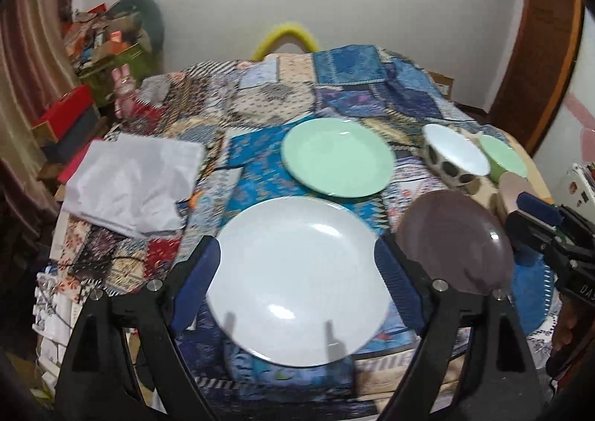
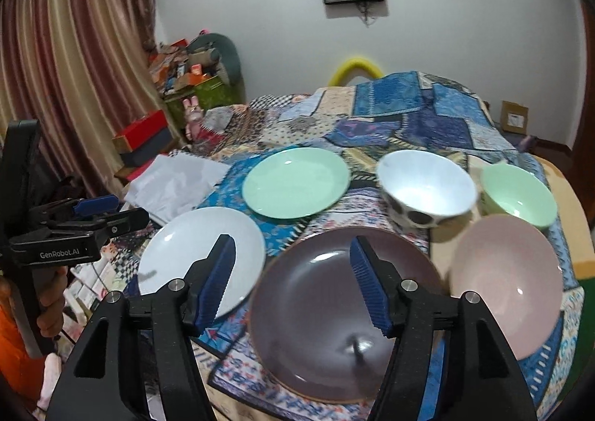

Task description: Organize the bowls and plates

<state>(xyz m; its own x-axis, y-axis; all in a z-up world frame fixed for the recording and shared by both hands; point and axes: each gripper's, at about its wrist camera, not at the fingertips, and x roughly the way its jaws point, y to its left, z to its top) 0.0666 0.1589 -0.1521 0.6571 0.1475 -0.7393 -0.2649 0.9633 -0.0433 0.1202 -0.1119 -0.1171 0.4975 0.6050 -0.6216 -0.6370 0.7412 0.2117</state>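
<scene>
My left gripper [image 1: 297,272] hangs open above a white plate [image 1: 290,235] on the patchwork tablecloth, nothing between its blue pads. My right gripper [image 2: 293,283] is open too, over a dark purple plate [image 2: 316,328] that lies to the right of the white plate [image 2: 193,246]. Farther back lie a green plate [image 2: 295,183], a white bowl with dark spots [image 2: 425,186] and a green bowl [image 2: 517,194]. A pink bowl [image 2: 505,283] sits right of the purple plate. All the dishes rest separately.
A folded white cloth [image 1: 134,179] lies at the table's left side. Boxes and clutter [image 2: 186,79] are piled by the curtain beyond the left edge. A yellow chair back [image 1: 284,38] rises behind the table. A hand [image 2: 52,305] holds the left gripper's handle.
</scene>
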